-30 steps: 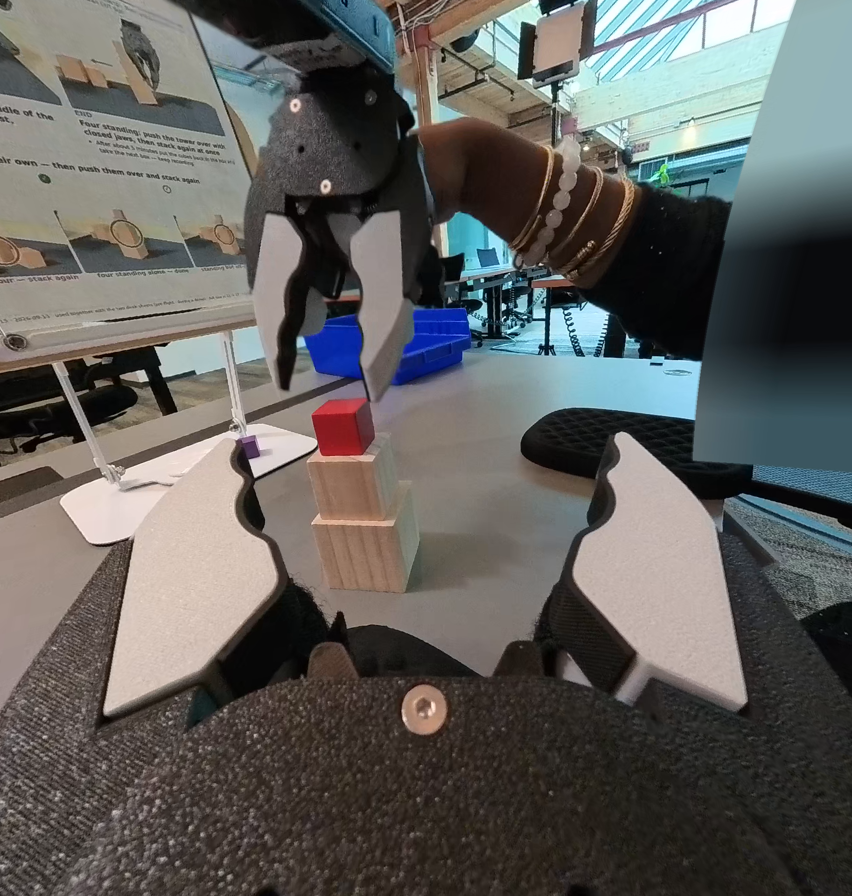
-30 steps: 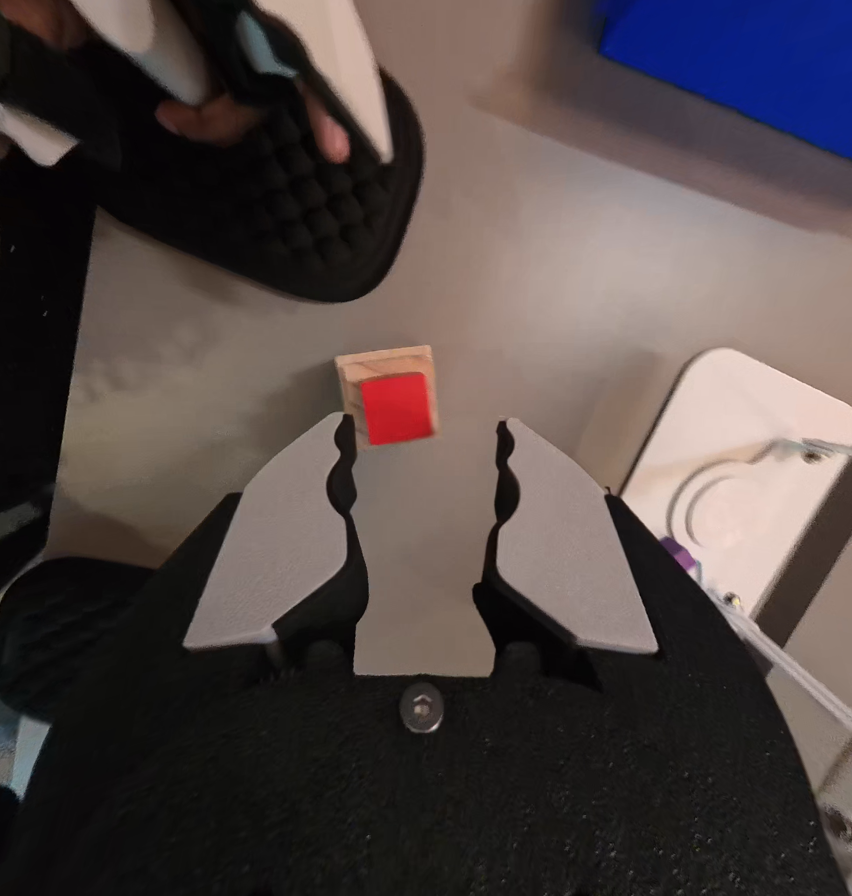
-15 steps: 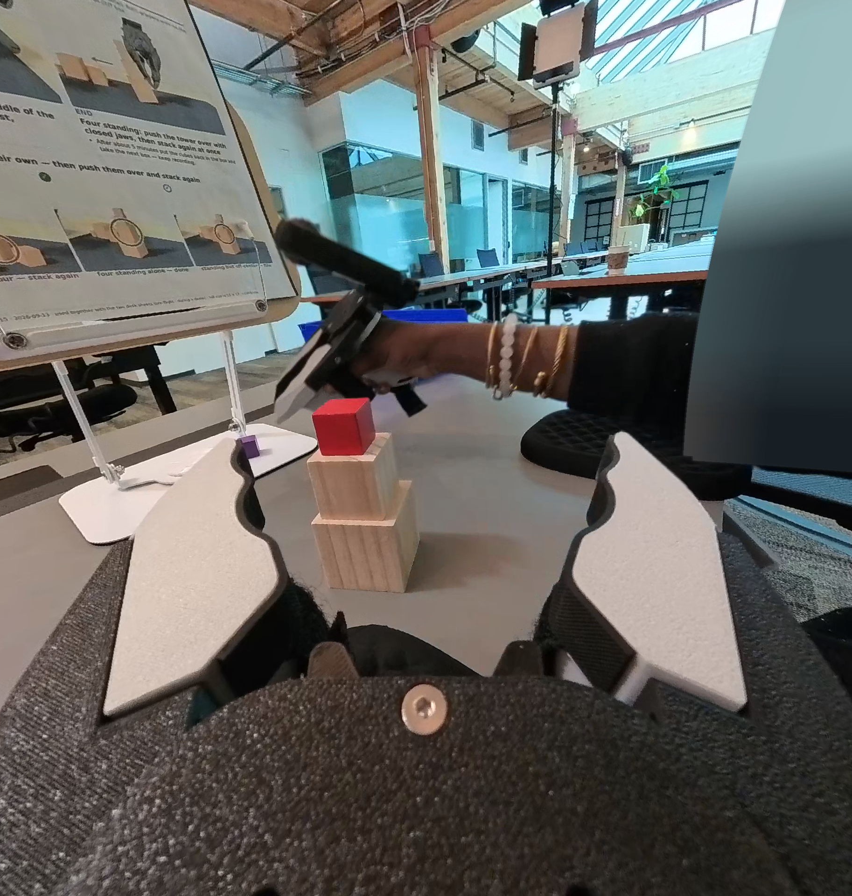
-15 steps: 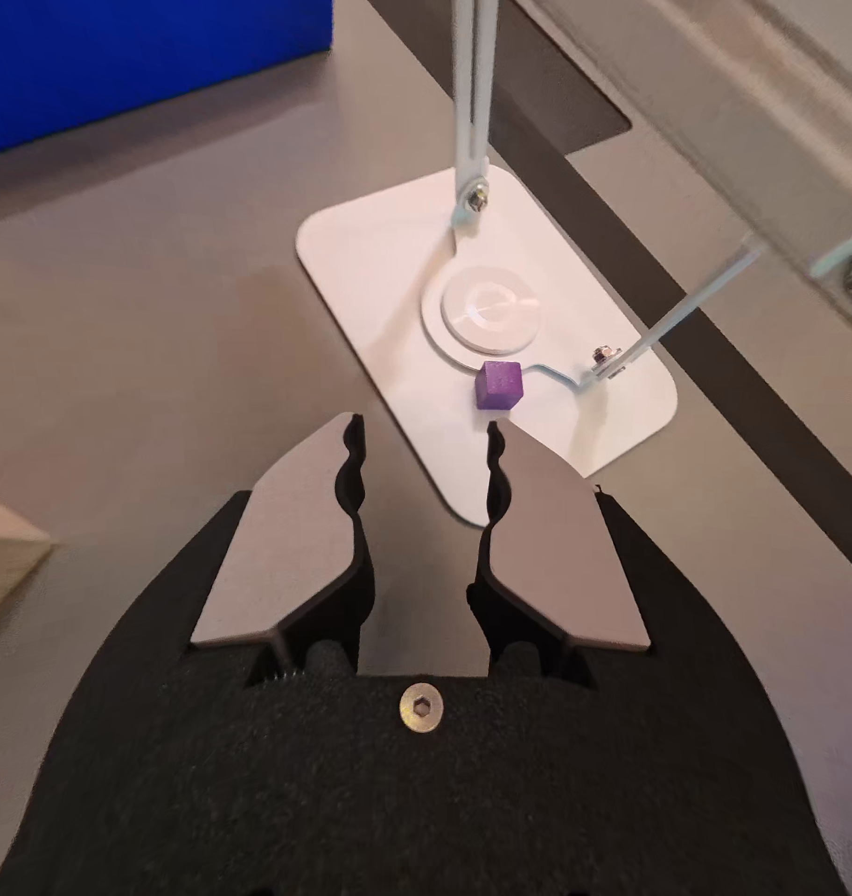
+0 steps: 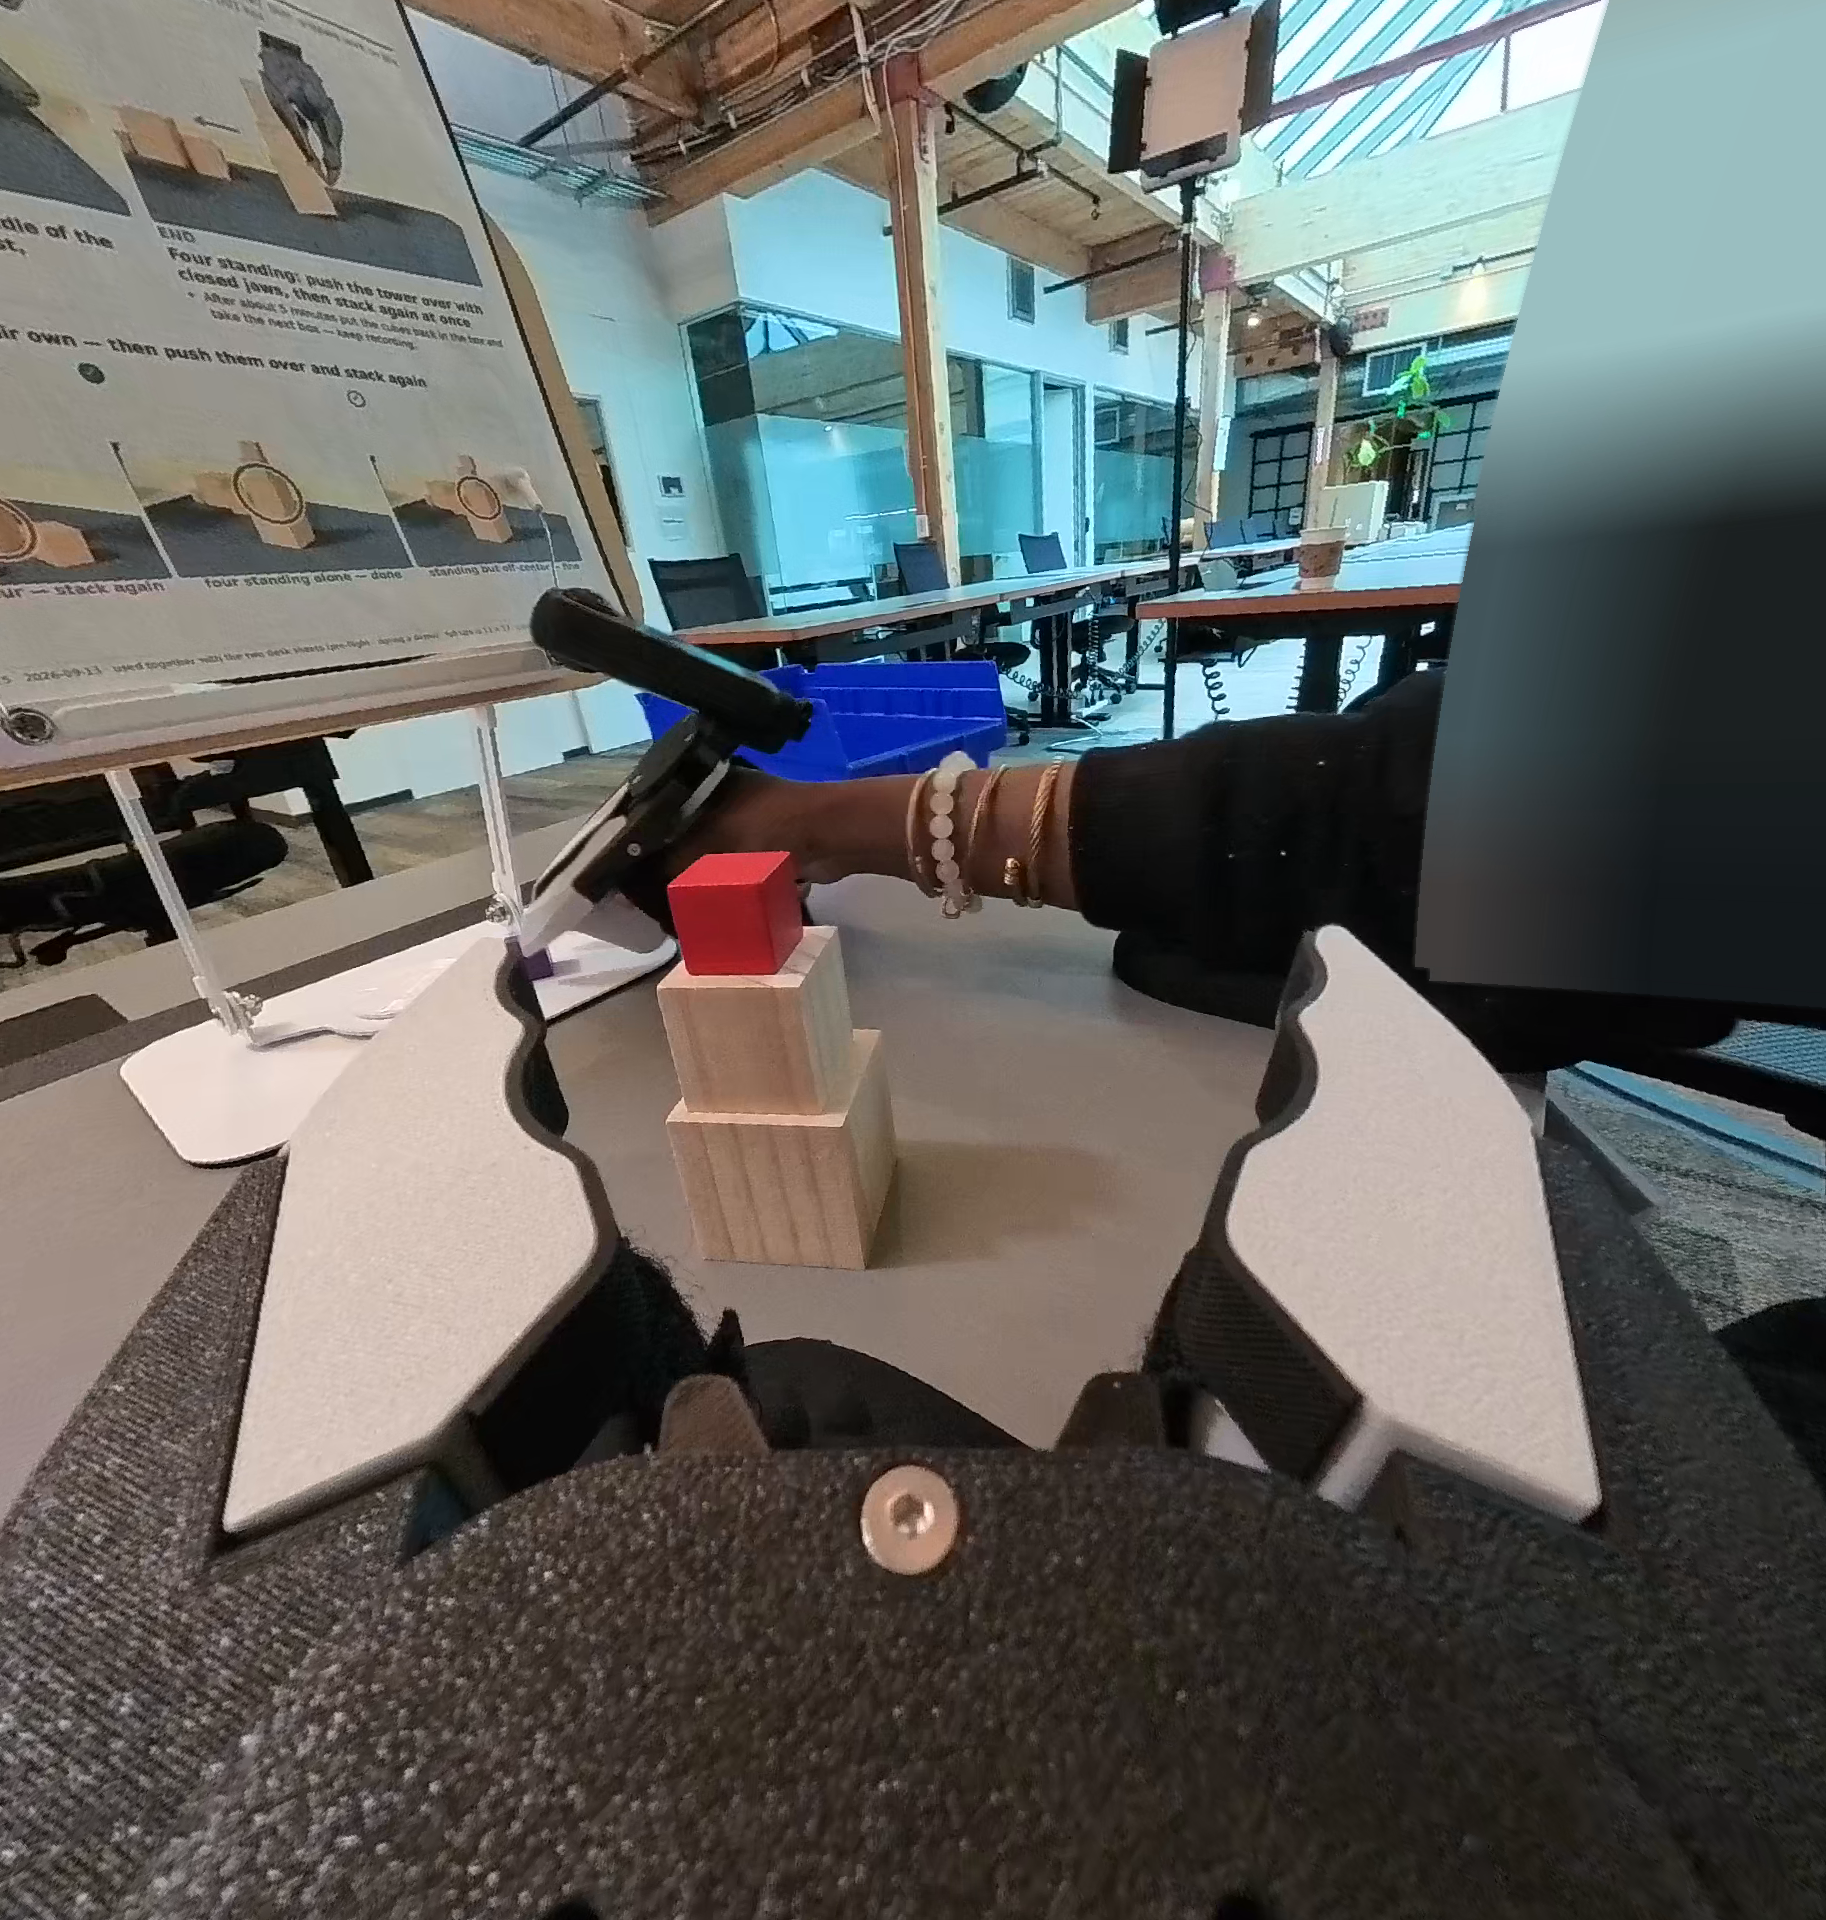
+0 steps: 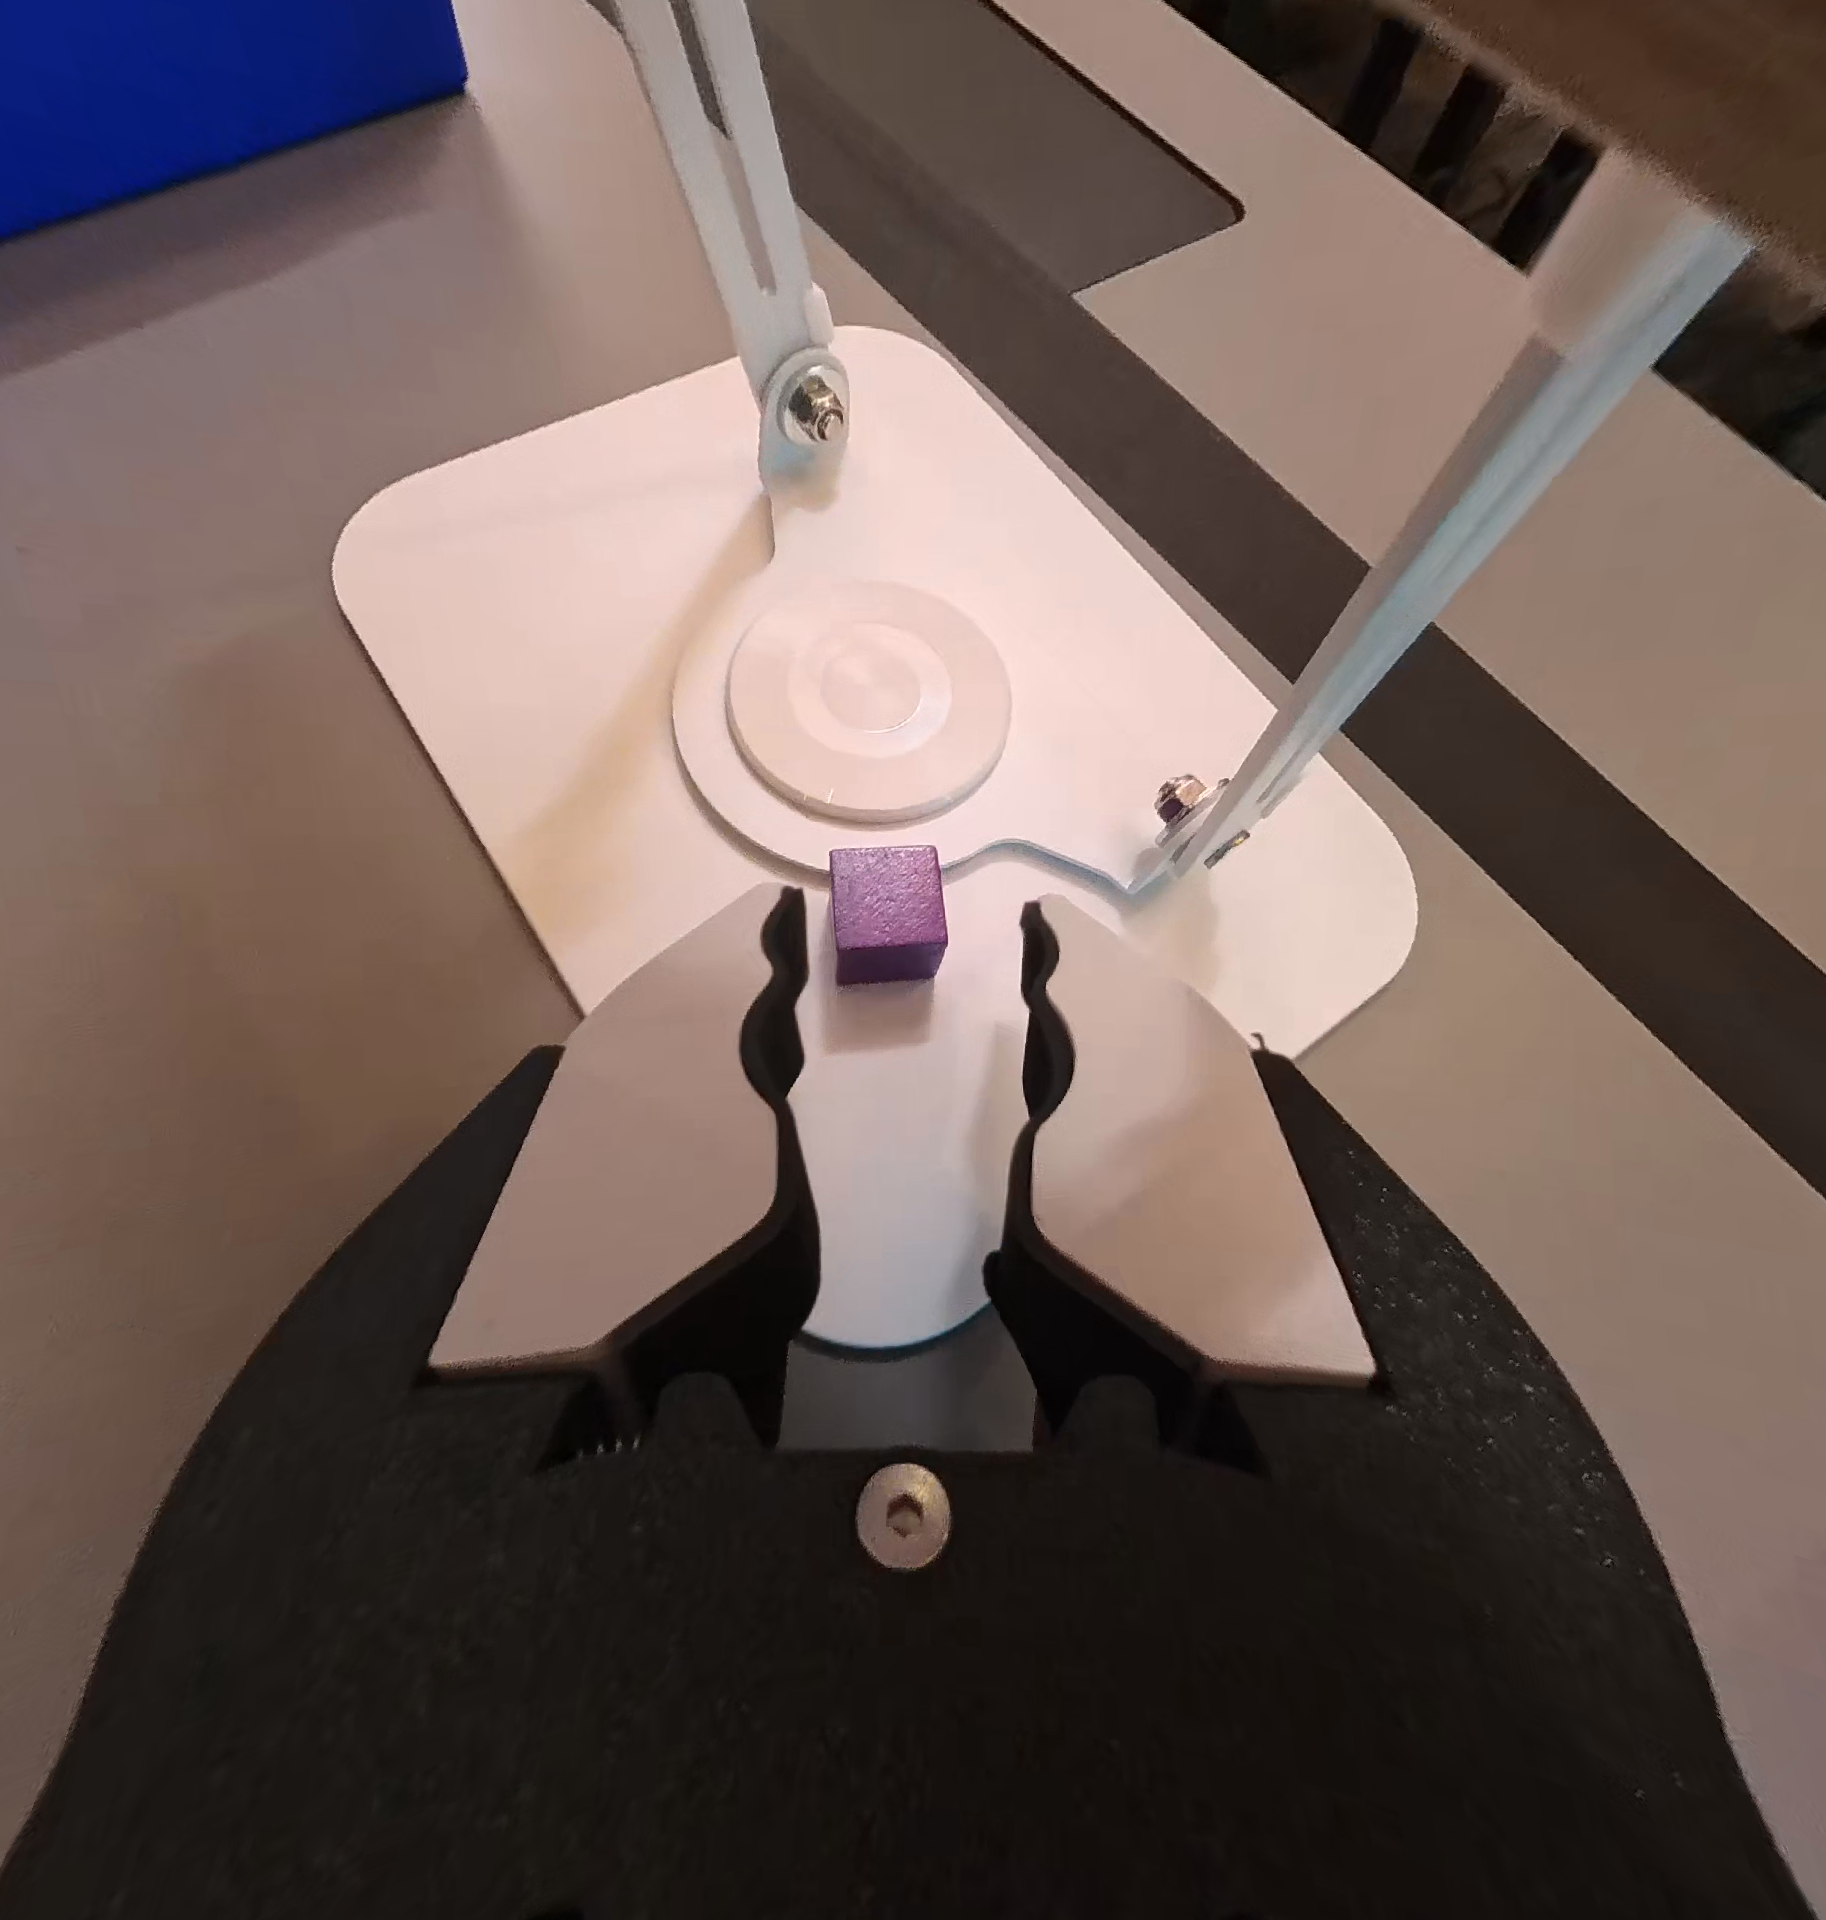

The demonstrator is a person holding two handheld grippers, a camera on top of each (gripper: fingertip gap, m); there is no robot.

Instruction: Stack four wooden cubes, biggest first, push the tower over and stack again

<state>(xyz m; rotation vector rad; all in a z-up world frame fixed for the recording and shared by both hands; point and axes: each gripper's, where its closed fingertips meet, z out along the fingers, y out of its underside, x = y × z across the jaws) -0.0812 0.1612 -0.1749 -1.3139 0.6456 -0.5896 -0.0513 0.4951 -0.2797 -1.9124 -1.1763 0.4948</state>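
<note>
The right gripper (image 6: 909,914) is hovering over the white stand base (image 6: 535,582) with its jaws narrowed but parted, and the small purple cube (image 6: 885,914) is sitting between the fingertips, close to the left pad with bare white showing on the right side; neither pad is pressing on it. The cube is resting on the near part of the base, just in front of the raised round disc (image 6: 867,717). Two white struts (image 6: 753,208) are rising from the base beyond and to the right of the cube, crowding that side, while the grey bench (image 6: 161,727) to the left is lying open up to the blue bin (image 6: 161,94) at the far edge.

The left gripper (image 5: 909,1039) is standing wide and holding nothing, low over the near bench edge. Ahead of it, apart from both fingers, a red cube (image 5: 732,914) is topping two stacked wooden blocks (image 5: 774,1122), with free bench on either side. Beyond the stack the person's hand (image 5: 784,831) is reaching toward the stand.
</note>
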